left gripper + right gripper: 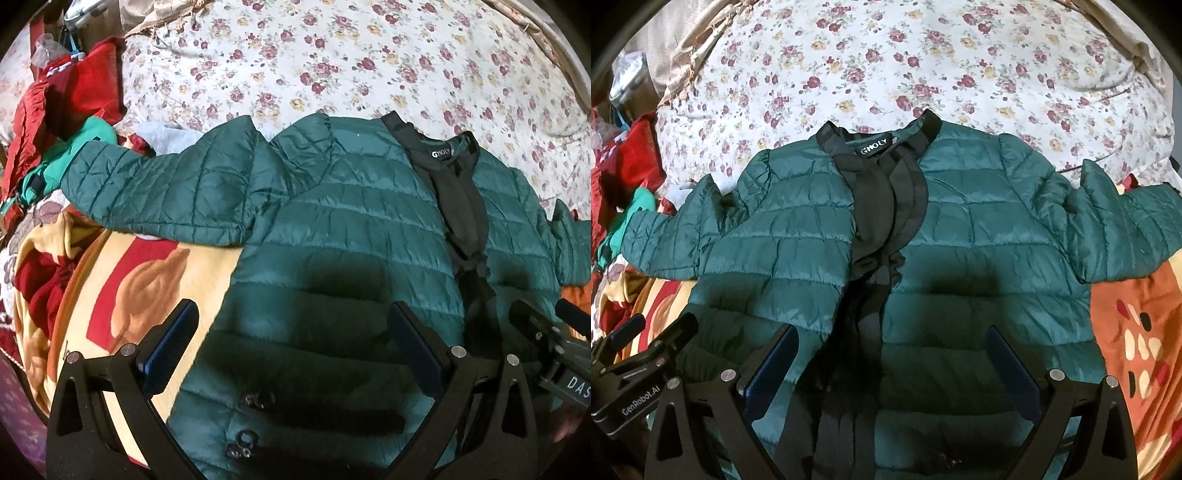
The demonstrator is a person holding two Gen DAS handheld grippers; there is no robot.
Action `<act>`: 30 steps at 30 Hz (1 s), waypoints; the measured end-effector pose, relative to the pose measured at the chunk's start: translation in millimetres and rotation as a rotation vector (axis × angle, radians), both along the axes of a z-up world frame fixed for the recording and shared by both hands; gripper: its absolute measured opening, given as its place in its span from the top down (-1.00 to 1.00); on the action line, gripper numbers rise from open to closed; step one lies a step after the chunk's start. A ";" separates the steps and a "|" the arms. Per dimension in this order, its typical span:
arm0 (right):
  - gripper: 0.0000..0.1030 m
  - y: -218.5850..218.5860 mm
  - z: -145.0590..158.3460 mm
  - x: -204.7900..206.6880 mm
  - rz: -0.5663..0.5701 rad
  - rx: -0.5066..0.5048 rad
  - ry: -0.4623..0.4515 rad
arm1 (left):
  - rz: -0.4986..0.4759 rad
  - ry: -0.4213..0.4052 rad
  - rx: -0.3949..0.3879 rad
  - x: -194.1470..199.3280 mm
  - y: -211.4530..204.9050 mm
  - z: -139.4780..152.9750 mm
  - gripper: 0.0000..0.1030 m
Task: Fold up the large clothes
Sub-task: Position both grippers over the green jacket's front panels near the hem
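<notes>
A dark green quilted jacket point(351, 221) point(979, 236) lies spread front-up on the bed, collar away from me, with a black ruffled placket point(886, 206) down its middle. Its left sleeve point(159, 184) stretches toward the clothes pile. Its right sleeve point(1126, 236) reaches out to the right. My left gripper point(295, 332) hovers open over the jacket's lower left panel, with nothing between its fingers. My right gripper point(892, 354) hovers open over the lower middle, straddling the placket. The right gripper's body point(546, 339) shows at the left wrist view's right edge.
A floral white bedspread point(332, 55) covers the bed beyond the jacket. A yellow, red and orange patterned blanket point(122, 280) point(1137, 332) lies under the jacket's lower part. A heap of red and teal clothes point(62, 110) sits at the left.
</notes>
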State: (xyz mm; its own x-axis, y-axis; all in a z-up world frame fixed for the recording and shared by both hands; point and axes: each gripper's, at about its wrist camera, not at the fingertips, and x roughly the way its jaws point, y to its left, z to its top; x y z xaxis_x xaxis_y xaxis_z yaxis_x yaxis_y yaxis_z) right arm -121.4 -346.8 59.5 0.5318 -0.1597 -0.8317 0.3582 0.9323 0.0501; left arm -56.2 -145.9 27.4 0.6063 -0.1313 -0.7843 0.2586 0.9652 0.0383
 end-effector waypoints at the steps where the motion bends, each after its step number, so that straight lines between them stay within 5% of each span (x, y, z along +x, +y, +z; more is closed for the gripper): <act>1: -0.95 0.2 -0.7 2.4 0.002 0.001 0.000 | 0.000 -0.003 0.003 1.9 -0.3 0.2 -0.99; 30: -0.95 -22.3 -17.7 51.2 -0.010 -0.008 0.018 | 0.039 0.016 0.005 53.4 -7.9 -12.1 -0.99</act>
